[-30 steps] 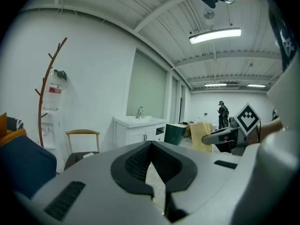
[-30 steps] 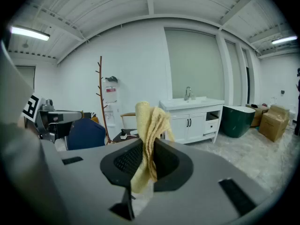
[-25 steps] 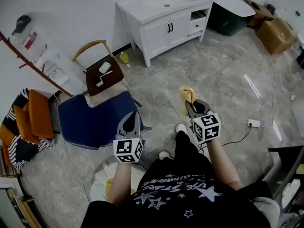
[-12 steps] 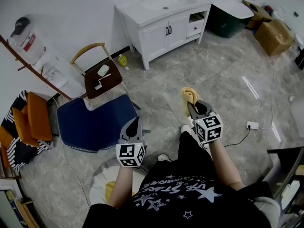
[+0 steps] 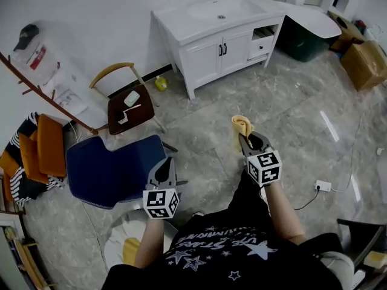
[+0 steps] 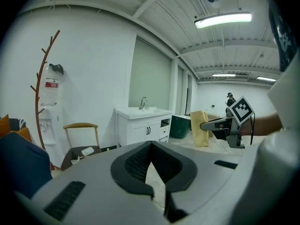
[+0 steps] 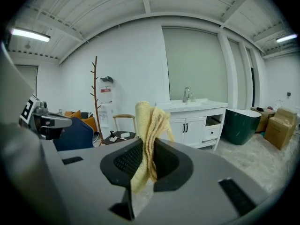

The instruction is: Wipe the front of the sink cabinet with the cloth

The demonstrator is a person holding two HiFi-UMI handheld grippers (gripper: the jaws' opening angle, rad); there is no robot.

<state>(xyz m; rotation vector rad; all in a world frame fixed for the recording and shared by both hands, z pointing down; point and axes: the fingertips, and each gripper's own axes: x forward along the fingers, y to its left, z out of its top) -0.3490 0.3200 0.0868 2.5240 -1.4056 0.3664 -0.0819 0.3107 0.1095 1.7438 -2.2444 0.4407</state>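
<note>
The white sink cabinet (image 5: 221, 46) stands against the far wall, with two doors and black handles; it also shows in the left gripper view (image 6: 143, 128) and the right gripper view (image 7: 194, 125), well ahead of both grippers. My right gripper (image 5: 243, 139) is shut on a folded yellow cloth (image 5: 241, 127), which stands up between its jaws (image 7: 149, 139). My left gripper (image 5: 164, 168) is shut with nothing in it, held low over the floor to the left. In the left gripper view the cloth (image 6: 198, 128) hangs at the right.
A wooden chair (image 5: 127, 104) holding small items stands left of the cabinet, with a blue seat (image 5: 112, 168) nearer me. A coat rack (image 5: 51, 95) leans at the left wall. A dark green tub (image 5: 305, 38) and cardboard boxes (image 5: 366, 65) lie right. A power strip (image 5: 323, 186) with cord lies on the floor.
The view has shifted so the cabinet sits lower and nearer in frame. Both grippers stay in the same pose, the right one still holding the cloth.
</note>
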